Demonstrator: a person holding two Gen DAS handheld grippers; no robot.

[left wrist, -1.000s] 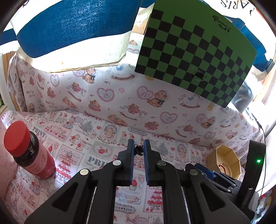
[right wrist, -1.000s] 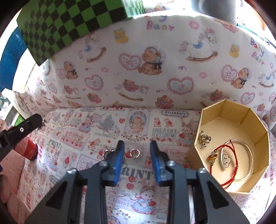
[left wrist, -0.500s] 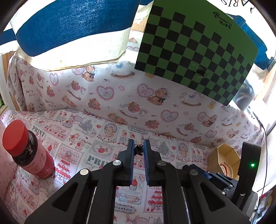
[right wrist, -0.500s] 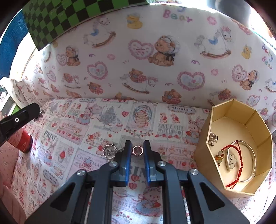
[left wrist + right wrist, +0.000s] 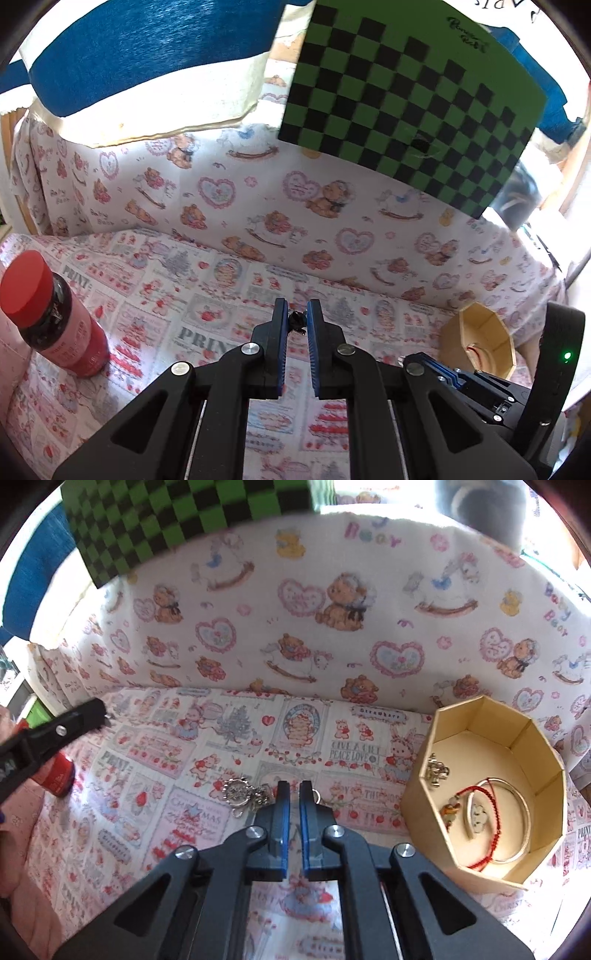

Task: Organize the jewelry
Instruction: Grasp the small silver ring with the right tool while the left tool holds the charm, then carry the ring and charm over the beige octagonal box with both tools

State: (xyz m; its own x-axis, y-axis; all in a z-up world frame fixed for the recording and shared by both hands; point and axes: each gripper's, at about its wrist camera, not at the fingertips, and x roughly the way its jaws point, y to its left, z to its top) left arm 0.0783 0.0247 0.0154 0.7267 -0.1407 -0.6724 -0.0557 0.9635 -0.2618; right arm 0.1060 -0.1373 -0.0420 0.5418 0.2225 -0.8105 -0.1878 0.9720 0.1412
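A: Right wrist view, nearest first: the right black gripper with blue pads (image 5: 290, 788) points down at the printed cloth (image 5: 155, 746), its jaws near-together, having just been closing. A thin silver ring (image 5: 315, 794) peeks out at the right pad's outer edge; whether the pads actually pinch it, I can't tell.

B: And at ten o'clock from those tips?

A: A round silver filigree pendant on a chain (image 5: 238, 793) lies on the cloth, running up against the left pad.

B: The box?

A: At three o'clock, an open octagonal tan cardboard box (image 5: 424, 794) sits on the cloth. Inside: a plain silver bangle (image 5: 522, 812), a red cord bracelet with a white charm (image 5: 495, 814), and a small silver trinket (image 5: 436, 770) by the near-left wall.

B: Over to the left wrist view.

A: The left black gripper with blue pads (image 5: 296, 320) is clamped nearly closed on a small dark bead-like piece (image 5: 296, 321), held right at the tips above the cloth. It shows in the right view too, far out at nine o'clock.

B: Further out?

A: At nine o'clock a red-capped bottle with dark contents and a pink label (image 5: 55, 317) stands upright. Beyond, a teddy-bear patterned fabric wall (image 5: 258, 206), and above it at one o'clock a green-and-black checkered board (image 5: 406, 92).
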